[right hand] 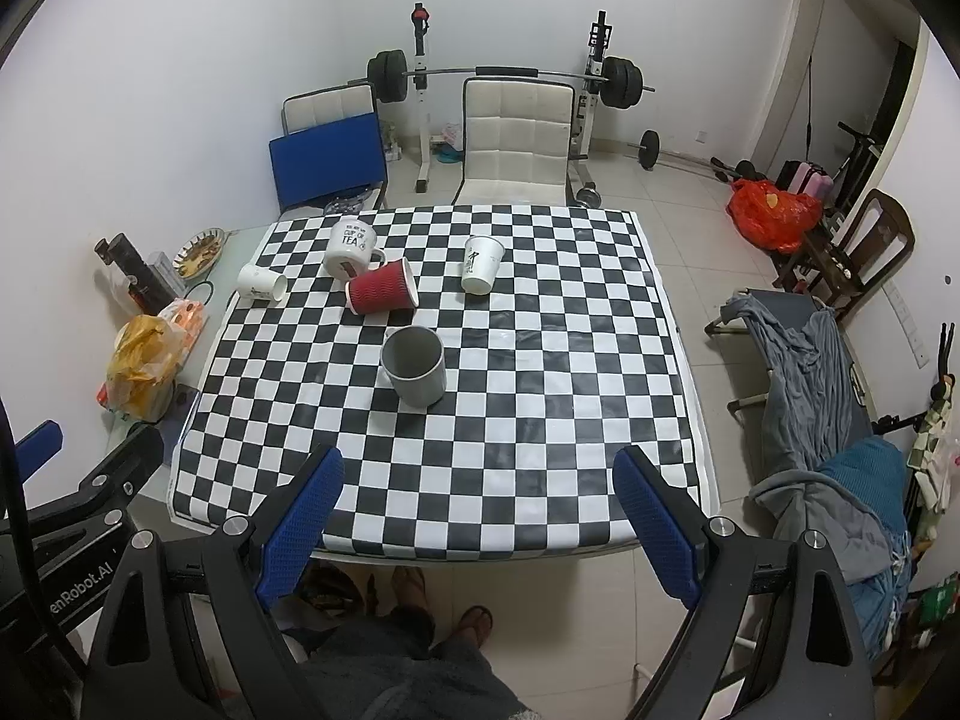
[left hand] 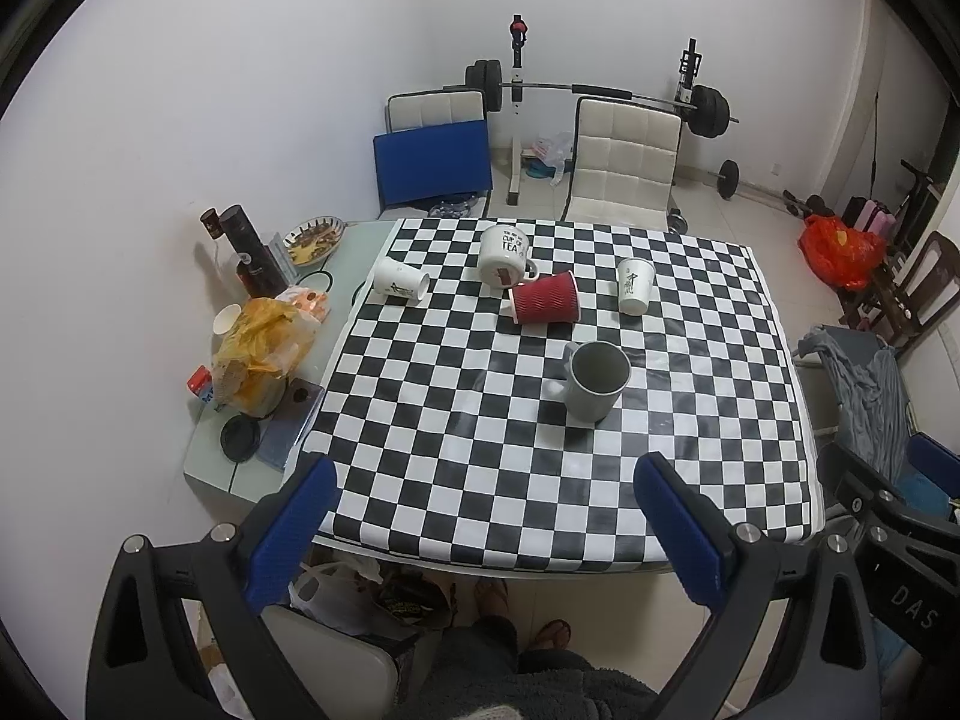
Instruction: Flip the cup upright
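Room: white walls, tiled floor, barbell rack (left hand: 600, 90) and two chairs along the upper middle of the frame.
Surface: table (left hand: 540, 480) under a black-and-white checked cloth, filling the centre.
Left clutter: dark tube, snack dish, yellow bag (left hand: 261, 354) on the bare strip at the left edge.
Small white cup (left hand: 401, 281): upper left of the cloth, lying on its side, mouth toward the right; paper by the look, so likely light and easily crushed.
Printed mug (left hand: 503, 255): upper middle, tipped over; ceramic, probably heavy, stiff, slippery and chip-prone; best taken across the body or rim, not the handle.
Red cup (left hand: 546, 298): just beside the mug, on its side, ribbed sleeve; likely light, grippy, soft under a hard squeeze; grasp mid-body, gently.
Grey mug (left hand: 594, 381): centre, already upright.
Tall white cup (left hand: 634, 286): upper right, standing mouth-down by the look of it.
Left gripper (left hand: 480, 516): lower frame, fingers wide apart, holding nothing, well short of the cups.
Right gripper (right hand: 480, 504): lower frame, likewise spread and unloaded.
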The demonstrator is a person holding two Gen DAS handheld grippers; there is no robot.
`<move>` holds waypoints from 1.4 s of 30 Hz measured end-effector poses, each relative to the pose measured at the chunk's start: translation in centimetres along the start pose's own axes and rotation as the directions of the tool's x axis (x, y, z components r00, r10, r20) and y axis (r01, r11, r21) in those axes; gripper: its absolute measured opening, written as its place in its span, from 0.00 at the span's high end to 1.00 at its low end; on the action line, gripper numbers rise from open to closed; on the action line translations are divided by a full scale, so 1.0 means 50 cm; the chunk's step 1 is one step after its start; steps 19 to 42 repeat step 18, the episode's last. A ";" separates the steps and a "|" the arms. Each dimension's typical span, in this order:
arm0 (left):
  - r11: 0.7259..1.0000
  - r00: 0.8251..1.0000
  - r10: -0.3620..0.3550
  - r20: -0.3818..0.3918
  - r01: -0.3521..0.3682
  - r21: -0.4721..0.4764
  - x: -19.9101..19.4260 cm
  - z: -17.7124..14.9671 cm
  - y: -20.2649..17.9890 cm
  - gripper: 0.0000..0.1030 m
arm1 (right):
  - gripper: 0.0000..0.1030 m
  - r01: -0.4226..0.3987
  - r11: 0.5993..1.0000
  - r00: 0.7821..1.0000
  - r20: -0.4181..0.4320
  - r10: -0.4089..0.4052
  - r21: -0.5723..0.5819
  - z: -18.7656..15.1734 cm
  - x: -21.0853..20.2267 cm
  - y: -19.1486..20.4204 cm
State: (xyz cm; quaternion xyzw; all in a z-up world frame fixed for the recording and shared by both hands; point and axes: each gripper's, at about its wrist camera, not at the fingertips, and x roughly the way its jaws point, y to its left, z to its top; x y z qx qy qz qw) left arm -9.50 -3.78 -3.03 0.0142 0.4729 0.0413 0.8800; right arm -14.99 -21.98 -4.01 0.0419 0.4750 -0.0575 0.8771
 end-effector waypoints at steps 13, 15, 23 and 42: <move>1.000 1.000 0.000 0.003 0.000 0.002 0.000 -0.005 0.006 0.02 | 0.10 0.003 1.000 1.000 0.004 -0.003 -0.001 0.002 -0.002 0.002; 1.000 1.000 0.004 0.011 -0.004 0.005 -0.001 -0.001 0.000 0.02 | 0.10 0.005 1.000 1.000 0.005 -0.005 -0.003 0.001 -0.002 0.002; 1.000 1.000 0.003 0.013 -0.003 0.005 0.002 0.009 -0.007 0.02 | 0.10 0.004 1.000 1.000 0.004 -0.004 -0.004 0.000 -0.002 0.003; 1.000 1.000 0.003 0.013 -0.003 0.005 0.002 0.009 -0.007 0.02 | 0.10 0.004 1.000 1.000 0.004 -0.004 -0.004 0.000 -0.002 0.003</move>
